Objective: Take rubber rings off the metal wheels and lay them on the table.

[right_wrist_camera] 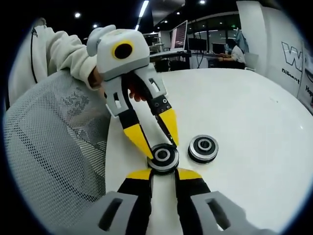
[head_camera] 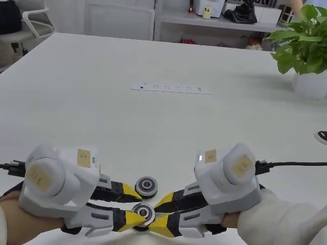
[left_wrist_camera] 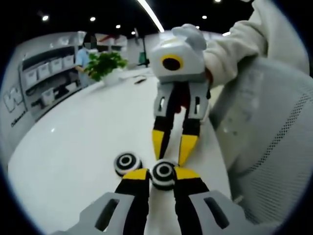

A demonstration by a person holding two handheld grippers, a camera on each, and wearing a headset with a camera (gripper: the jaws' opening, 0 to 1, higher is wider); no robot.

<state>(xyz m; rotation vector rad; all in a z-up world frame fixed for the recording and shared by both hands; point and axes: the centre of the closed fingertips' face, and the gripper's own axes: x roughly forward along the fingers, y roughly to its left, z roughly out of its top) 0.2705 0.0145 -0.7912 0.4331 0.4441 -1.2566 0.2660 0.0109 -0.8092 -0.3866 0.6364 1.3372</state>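
Note:
Two small metal wheels with black rubber rings lie on the white table near its front edge. The nearer wheel [head_camera: 143, 213] [left_wrist_camera: 164, 175] [right_wrist_camera: 163, 157] sits between the yellow tips of my left gripper [head_camera: 134, 206] [left_wrist_camera: 163, 175] [right_wrist_camera: 159, 142], which is shut on its sides. My right gripper [head_camera: 160, 212] [right_wrist_camera: 164, 174] [left_wrist_camera: 171, 155] faces it from the opposite side with its jaws parted, and its tips rest at this wheel's rim. The second wheel [head_camera: 146, 186] [left_wrist_camera: 127, 163] [right_wrist_camera: 203, 148] lies free just beyond, touched by neither gripper.
A white power strip [head_camera: 170, 88] lies mid-table. A potted plant [head_camera: 305, 51] stands at the far right edge, with a small dark object [head_camera: 322, 136] nearer the right edge. A chair and shelves stand beyond the table.

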